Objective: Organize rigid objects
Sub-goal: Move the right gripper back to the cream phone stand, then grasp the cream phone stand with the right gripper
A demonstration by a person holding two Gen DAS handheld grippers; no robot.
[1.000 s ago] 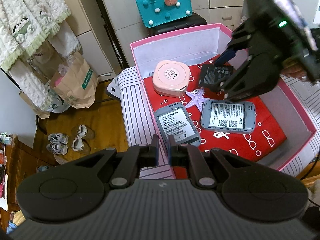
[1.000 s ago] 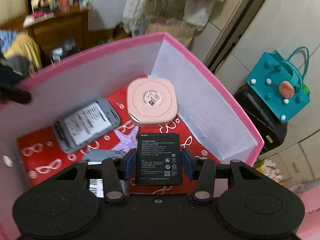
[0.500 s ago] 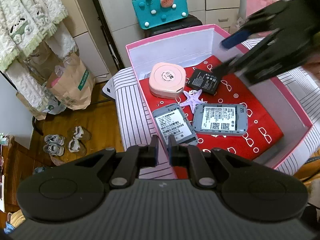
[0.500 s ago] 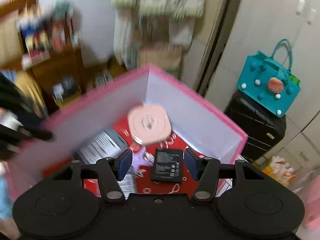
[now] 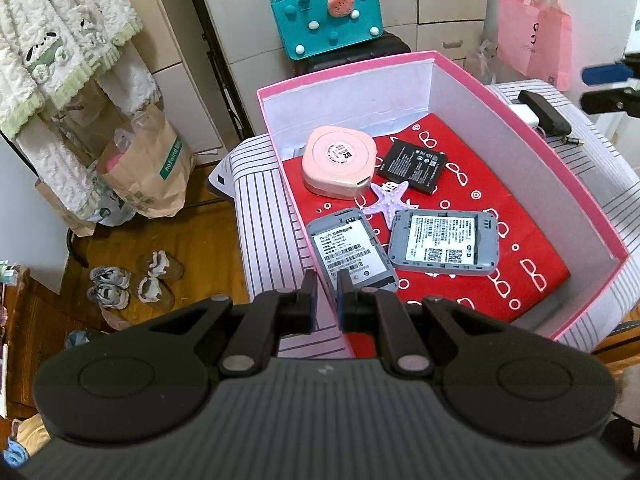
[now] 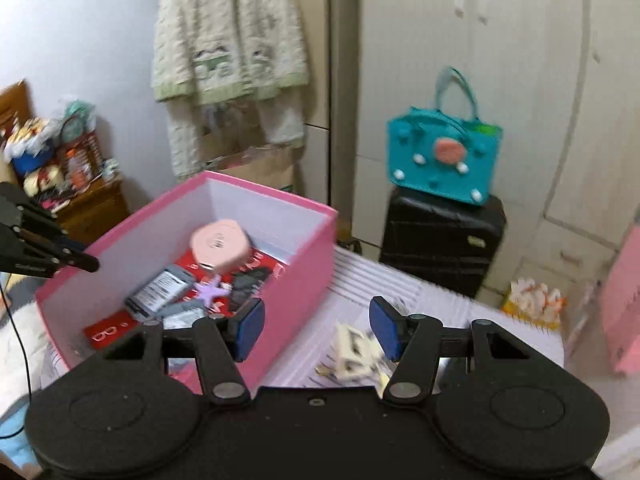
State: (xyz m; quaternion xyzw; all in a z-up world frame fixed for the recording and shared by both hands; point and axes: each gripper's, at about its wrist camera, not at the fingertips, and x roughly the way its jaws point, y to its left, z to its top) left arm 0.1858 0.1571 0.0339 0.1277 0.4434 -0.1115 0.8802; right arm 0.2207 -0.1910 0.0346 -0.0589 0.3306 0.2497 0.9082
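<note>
A pink box (image 5: pixel 344 76) with a red patterned lining stands on a striped surface. Inside it lie a pink rounded device (image 5: pixel 340 160), a black battery (image 5: pixel 412 166), a purple starfish (image 5: pixel 386 200) and two grey routers (image 5: pixel 352 256) (image 5: pixel 444 242). My left gripper (image 5: pixel 326 292) hangs shut and empty over the box's near left rim. Outside the box (image 6: pixel 304 264) on its right, my right gripper (image 6: pixel 316 328) is open with nothing between its blue pads. A blurred white plug (image 6: pixel 352 350) lies on the striped surface below it. Its tips (image 5: pixel 600 87) show at the left wrist view's right edge.
A black adapter (image 5: pixel 544 114) lies on the striped surface right of the box. Behind stand a teal bag (image 5: pixel 326 20) on a black suitcase (image 6: pixel 440 240) and a pink bag (image 5: pixel 534 40). A paper bag (image 5: pixel 148 176) and shoes (image 5: pixel 132 280) sit on the wooden floor at left.
My right gripper let go of the black battery, which now lies in the box beside the pink device. The gripper then pulled out to the right of the box. My left gripper stayed still.
</note>
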